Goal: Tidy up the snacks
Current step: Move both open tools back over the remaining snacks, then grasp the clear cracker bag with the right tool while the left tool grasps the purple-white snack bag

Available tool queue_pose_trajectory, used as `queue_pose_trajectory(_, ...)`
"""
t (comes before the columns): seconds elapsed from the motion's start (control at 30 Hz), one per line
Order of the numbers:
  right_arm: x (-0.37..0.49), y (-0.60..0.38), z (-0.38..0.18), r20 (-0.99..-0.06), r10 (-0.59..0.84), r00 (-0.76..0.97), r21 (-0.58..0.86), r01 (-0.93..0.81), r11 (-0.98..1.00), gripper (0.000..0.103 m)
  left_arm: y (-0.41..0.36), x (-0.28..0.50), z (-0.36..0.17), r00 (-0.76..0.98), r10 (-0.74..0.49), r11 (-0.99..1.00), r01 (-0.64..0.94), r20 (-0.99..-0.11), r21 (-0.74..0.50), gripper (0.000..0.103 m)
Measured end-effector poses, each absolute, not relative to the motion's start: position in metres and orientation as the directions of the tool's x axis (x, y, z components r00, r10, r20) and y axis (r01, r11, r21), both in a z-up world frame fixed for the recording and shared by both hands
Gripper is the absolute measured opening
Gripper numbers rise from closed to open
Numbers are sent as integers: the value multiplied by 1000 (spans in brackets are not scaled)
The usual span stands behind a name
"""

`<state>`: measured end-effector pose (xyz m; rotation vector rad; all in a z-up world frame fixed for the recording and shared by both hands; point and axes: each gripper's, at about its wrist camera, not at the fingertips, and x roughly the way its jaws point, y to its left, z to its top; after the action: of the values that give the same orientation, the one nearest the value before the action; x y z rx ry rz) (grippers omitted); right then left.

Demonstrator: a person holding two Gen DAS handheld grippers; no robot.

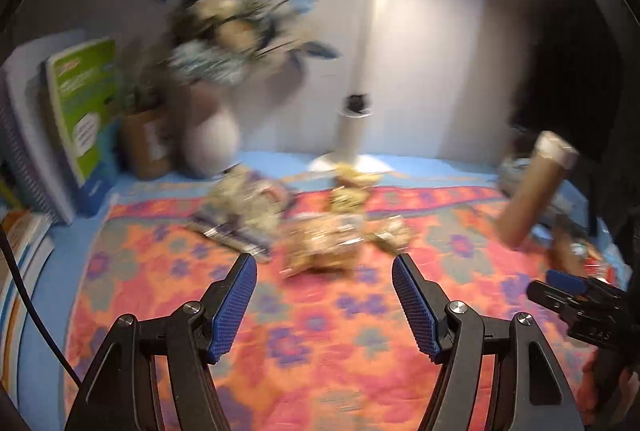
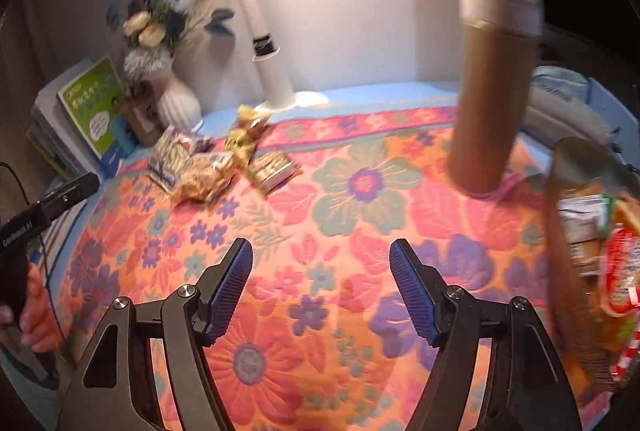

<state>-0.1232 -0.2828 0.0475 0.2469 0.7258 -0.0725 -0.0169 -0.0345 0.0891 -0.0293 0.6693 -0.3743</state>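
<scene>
Several snack packets lie in a loose pile [image 1: 316, 227] on the floral cloth [image 1: 320, 331] just beyond my left gripper [image 1: 324, 263], which is open and empty. The pile also shows in the right wrist view [image 2: 216, 163], far left. My right gripper [image 2: 320, 251] is open and empty above bare cloth [image 2: 340, 231]. A tall brown canister with a pale lid [image 2: 492, 91] stands ahead right of it, also seen in the left wrist view [image 1: 532, 191]. A woven basket [image 2: 576, 263] holding snack bags [image 2: 624, 271] sits at the far right.
A white vase of flowers [image 2: 176, 99], a brown pot [image 2: 140, 115] and books [image 2: 96, 107] stand at the back left. A white lamp post [image 2: 272, 71] rises at the back. Pale cloth bundles [image 2: 560, 103] lie behind the canister. The left view is blurred.
</scene>
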Motion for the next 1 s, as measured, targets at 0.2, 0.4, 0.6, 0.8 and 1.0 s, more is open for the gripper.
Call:
queue_pose_trajectory(0.2,-96,-260,4,-704,21,710,156,126,980,71,7,14,17,672,-224,974,177,-706,-140,67)
queue_pose_trajectory(0.4,-85,-253,-13,-744,-20,668,89,129,988,73,11,24,-8,637,-212,977,158,-741,-144,66)
queue_pose_trajectory(0.6,-82,-246,-15,-756,-25,654,55,102,993,78,13,22,-9,630,-235,972,165,-740,-169,66)
queue_pose_trajectory(0.8,-78,-242,-14,-777,52,628,87,25,996,79,18,29,-8,604,-255,967,159,-755,-200,66)
queue_pose_trajectory(1.0,-49,-236,26,-768,237,594,219,-104,970,84,6,57,33,625,-242,964,239,-742,-113,77)
